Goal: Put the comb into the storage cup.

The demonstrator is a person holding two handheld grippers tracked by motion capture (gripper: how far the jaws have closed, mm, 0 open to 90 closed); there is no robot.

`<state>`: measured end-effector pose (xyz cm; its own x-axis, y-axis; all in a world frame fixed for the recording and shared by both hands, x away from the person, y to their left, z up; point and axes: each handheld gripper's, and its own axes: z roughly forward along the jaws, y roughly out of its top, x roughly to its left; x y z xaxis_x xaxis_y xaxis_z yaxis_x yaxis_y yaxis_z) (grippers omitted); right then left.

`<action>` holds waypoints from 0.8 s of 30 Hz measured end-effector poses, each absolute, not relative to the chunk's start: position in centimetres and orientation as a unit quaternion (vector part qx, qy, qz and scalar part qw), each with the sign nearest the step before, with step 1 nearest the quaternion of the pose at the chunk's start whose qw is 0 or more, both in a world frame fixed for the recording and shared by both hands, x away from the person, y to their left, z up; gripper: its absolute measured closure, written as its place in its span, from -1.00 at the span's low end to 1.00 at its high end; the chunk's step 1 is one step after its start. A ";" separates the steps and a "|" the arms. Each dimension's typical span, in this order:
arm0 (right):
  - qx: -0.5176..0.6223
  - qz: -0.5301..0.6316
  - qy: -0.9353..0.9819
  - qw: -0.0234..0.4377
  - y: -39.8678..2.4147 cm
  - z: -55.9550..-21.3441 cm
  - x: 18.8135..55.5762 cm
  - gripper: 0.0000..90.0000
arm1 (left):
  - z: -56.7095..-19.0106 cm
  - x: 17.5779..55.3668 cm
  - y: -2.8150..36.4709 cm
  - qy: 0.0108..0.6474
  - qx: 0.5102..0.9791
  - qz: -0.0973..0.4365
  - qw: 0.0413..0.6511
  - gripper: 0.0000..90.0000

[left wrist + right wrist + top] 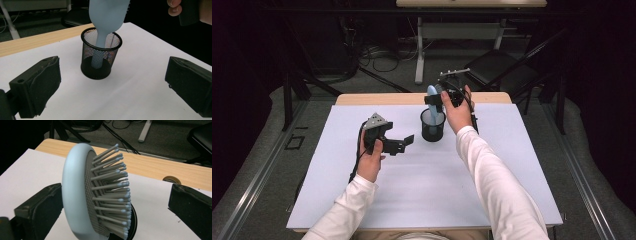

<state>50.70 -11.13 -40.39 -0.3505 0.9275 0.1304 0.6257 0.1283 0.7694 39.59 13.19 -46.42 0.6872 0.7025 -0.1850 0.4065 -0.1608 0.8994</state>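
A light blue hairbrush [432,92] stands handle-down in a black mesh cup [432,126] at the back middle of the white table top [427,190]. My right gripper [435,100] is open, a jaw on each side of the brush head. In the right gripper view the brush [75,195] leans close to the left jaw, its bristles well apart from the right jaw, with the cup rim [133,220] below. My left gripper [404,142] is open just left of the cup, empty. The left gripper view shows the cup [101,67] and the brush [107,17] ahead of the jaws.
A bare wooden strip [412,98] runs along the table's far edge, with a round cable hole [172,179] in it. Behind the table are a desk leg [419,55], cables on the floor and a dark chair [497,67].
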 end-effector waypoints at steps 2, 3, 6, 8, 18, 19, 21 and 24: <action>0.536 0.386 0.726 0.191 -11.1 -40.4 50.7 -1.00 | -46.4 39.6 13.2 0.371 0.749 0.139 0.532 -0.99; 0.536 0.386 0.727 0.190 -11.1 -40.4 50.7 -1.00 | -46.4 39.6 13.2 0.371 0.749 0.139 0.532 -0.99; 0.535 0.386 0.728 0.186 -11.0 -40.4 50.6 -1.00 | -46.4 39.6 13.2 0.371 0.748 0.139 0.532 -0.99; 0.532 0.387 0.730 0.186 -11.1 -40.4 50.5 -1.00 | -46.4 39.6 13.2 0.371 0.749 0.139 0.532 -0.99; 0.521 0.391 0.738 0.176 -11.4 -40.0 49.9 -1.00 | -46.3 39.6 13.3 0.371 0.748 0.139 0.532 -0.99; 0.519 0.392 0.739 0.176 -11.5 -40.0 49.9 -1.00 | -46.3 39.6 13.4 0.371 0.748 0.139 0.532 -0.99; 0.517 0.393 0.741 0.173 -11.6 -39.9 49.7 -1.00 | -46.3 39.6 13.3 0.371 0.748 0.139 0.532 -0.99; 0.512 0.394 0.744 0.170 -11.7 -39.8 49.4 -1.00 | -46.3 39.6 13.4 0.371 0.748 0.139 0.532 -0.99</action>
